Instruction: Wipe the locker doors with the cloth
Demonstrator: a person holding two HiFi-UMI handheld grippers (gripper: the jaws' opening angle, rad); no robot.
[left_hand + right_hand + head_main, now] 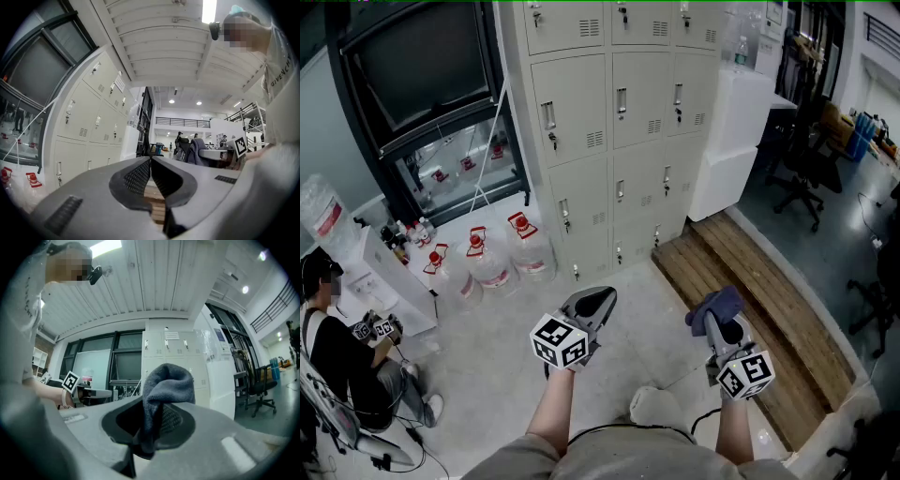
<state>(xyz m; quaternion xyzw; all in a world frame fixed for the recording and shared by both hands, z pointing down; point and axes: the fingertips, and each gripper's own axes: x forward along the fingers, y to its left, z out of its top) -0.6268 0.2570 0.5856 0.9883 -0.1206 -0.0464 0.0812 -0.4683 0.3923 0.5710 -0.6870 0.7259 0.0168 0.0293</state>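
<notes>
A bank of pale grey lockers (614,122) stands ahead, several doors in rows, each with a small handle and vent. My right gripper (719,311) is shut on a dark grey-blue cloth (715,306), which bunches up above the jaws (168,385). My left gripper (598,302) is shut with nothing in it, its ribbed pads (140,176) meeting. Both grippers hang at waist height over the floor, well short of the lockers (174,357). In the left gripper view the lockers (89,117) lie to the left.
Water jugs (492,258) with red caps stand left of the lockers. A wooden platform (759,291) runs along the right. A white cabinet (727,141) adjoins the lockers. A seated person (337,356) is at far left; office chairs (802,178) at right.
</notes>
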